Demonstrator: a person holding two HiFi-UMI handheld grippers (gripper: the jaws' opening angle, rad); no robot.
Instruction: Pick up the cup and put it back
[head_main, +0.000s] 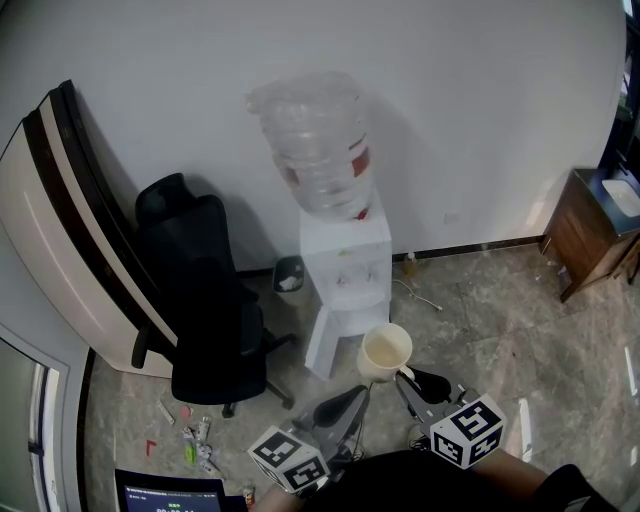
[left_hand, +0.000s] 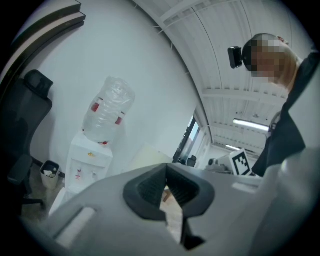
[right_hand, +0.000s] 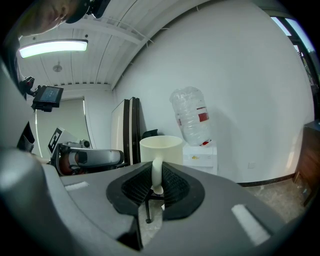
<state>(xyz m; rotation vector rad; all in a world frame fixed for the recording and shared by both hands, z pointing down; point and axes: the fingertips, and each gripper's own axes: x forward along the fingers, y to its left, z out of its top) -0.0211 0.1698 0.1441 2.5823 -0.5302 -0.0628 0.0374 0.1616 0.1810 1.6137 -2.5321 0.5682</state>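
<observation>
Cup (head_main: 385, 352), handle between right gripper (right_hand: 156, 186) jaws, aloft, apart from water dispenser (head_main: 345, 262)

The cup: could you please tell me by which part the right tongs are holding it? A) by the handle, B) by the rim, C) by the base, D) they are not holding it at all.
A: in the right gripper view the right tongs are closed on the handle of the cup, and the rim and the base are clear of them.
</observation>
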